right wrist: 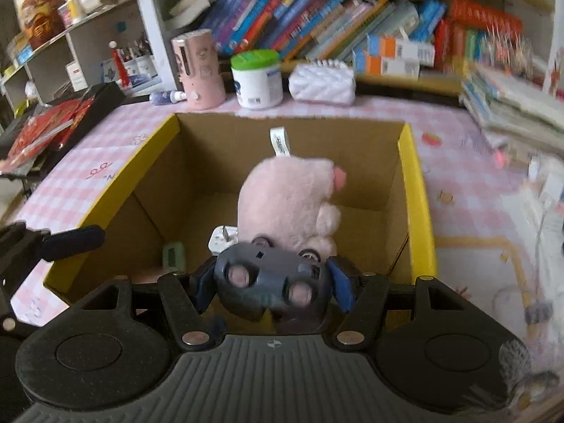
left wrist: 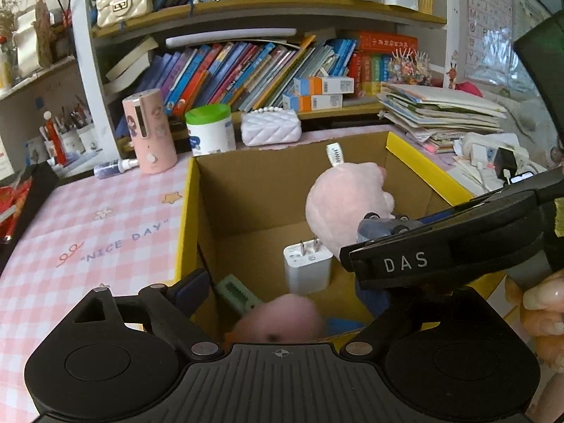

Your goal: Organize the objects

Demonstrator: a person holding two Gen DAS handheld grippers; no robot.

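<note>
An open cardboard box with a yellow rim (left wrist: 185,211) (right wrist: 416,194) stands on the pink checked tablecloth. In it are a pink plush toy (left wrist: 345,197) (right wrist: 285,197), a white plug charger (left wrist: 306,264) (right wrist: 222,238) and a small green item (left wrist: 236,292) (right wrist: 173,253). My left gripper (left wrist: 282,292) hangs open over the box's near edge. A blurred pink thing (left wrist: 278,317) lies between its jaws, clear of the pads. My right gripper (right wrist: 271,278) is shut on a blue-grey toy car (right wrist: 261,264) (left wrist: 384,227), held underside up above the box.
Along the back stand a pink cylinder (left wrist: 149,130), a green-lidded white tub (left wrist: 209,128) and a white quilted purse (left wrist: 270,127), below shelves crowded with books. A paper stack (left wrist: 440,112) lies at the right. A hand (left wrist: 543,303) holds the right gripper.
</note>
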